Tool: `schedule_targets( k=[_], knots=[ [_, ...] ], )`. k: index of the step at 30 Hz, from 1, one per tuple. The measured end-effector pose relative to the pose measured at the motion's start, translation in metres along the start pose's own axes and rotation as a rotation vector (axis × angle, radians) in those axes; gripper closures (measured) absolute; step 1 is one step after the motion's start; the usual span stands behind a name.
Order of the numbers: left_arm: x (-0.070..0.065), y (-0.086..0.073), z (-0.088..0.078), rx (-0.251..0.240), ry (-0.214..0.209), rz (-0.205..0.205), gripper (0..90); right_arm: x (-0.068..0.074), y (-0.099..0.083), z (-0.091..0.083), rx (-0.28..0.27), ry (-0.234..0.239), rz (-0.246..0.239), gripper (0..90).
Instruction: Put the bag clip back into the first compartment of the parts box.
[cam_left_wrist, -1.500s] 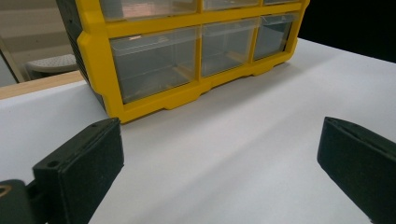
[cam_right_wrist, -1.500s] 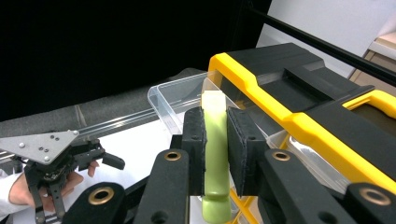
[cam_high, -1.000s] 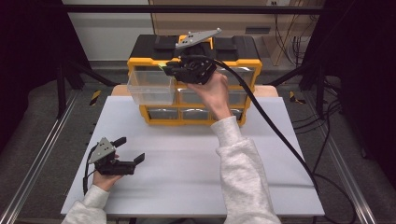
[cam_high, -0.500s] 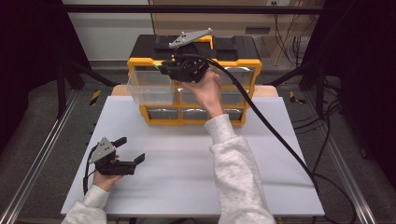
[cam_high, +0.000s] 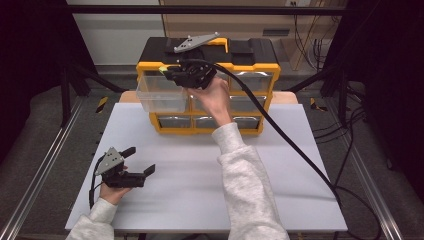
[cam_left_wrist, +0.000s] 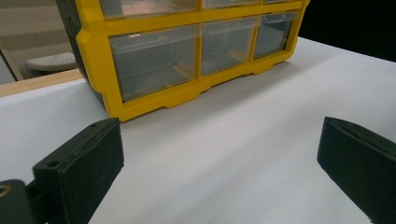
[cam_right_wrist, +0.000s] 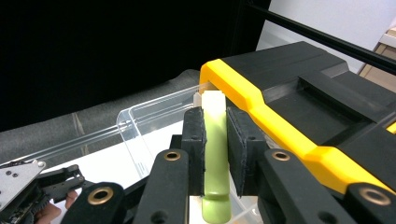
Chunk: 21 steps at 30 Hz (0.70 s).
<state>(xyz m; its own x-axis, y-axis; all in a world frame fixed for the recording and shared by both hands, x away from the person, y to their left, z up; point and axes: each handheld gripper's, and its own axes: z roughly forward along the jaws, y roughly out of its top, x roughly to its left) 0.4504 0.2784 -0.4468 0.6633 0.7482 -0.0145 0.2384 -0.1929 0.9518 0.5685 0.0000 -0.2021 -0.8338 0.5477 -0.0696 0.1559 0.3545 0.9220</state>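
Right tongs (cam_right_wrist: 215, 154) clamped on a pale green bar (cam_right_wrist: 215, 158), pads pressing both of its flat sides; the bar stands roughly upright between them, top end pale, bottom end rounded. In the high view the right tongs (cam_high: 167, 71) sit above the pulled-out clear drawer (cam_high: 162, 92) at the top left of the yellow and black drawer cabinet (cam_high: 210, 90), right at the cabinet's yellow top edge. Right gripper view puts the bar over that open drawer (cam_right_wrist: 140, 135), just beside the yellow rim; can't tell if it touches the drawer. Left tongs (cam_high: 140, 162) rest low on the white counter (cam_high: 200, 175) at the front left, well apart from the cabinet, spread wide with nothing between them. Left gripper view: both pads (cam_left_wrist: 84, 163) far apart, facing the cabinet's bottom row of shut drawers (cam_left_wrist: 154, 65).
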Motion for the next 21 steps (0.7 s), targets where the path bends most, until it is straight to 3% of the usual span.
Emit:
schedule_targets(
  k=[21],
  knots=[
    [0.0, 0.0, 0.0, 0.001, -0.002, 0.001, 0.2, 0.0, -0.007, 0.017, 0.018, 0.003, 0.016, 78.0]
  ],
)
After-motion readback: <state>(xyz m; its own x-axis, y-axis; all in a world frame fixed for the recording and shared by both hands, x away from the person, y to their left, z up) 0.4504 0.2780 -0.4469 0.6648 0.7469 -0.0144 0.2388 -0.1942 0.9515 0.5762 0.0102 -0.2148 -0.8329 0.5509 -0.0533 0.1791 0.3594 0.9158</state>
